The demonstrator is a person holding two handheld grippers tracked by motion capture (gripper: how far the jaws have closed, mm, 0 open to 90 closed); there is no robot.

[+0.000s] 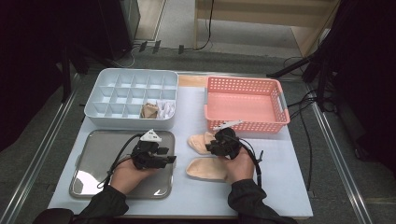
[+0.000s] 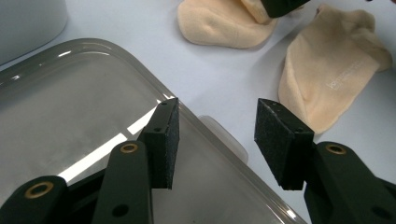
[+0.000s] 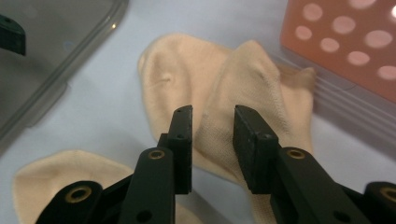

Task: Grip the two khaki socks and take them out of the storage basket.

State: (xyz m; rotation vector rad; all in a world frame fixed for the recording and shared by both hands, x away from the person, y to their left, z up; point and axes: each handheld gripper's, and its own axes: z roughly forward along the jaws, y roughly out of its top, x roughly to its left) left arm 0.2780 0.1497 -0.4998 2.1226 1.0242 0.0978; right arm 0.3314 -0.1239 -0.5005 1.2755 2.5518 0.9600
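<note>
Two beige socks lie on the white table between the metal tray (image 1: 93,154) and the pink basket (image 1: 243,105). The farther sock (image 1: 198,142) (image 2: 224,23) (image 3: 243,84) is folded over itself. My right gripper (image 1: 208,148) (image 3: 212,126) hovers just over it, jaws a little apart with nothing clamped between them. The nearer sock (image 1: 205,169) (image 2: 327,74) (image 3: 46,182) lies flat beside the right hand. My left gripper (image 1: 170,159) (image 2: 215,135) is open above the tray's right rim (image 2: 219,135), pointing toward the socks and holding nothing.
A white divided box (image 1: 116,86) stands behind the tray; two of its front cells hold a beige sock (image 1: 149,110) and a white cloth item (image 1: 166,109). The basket is empty and stands close behind the farther sock. Cables trail off the table's right side.
</note>
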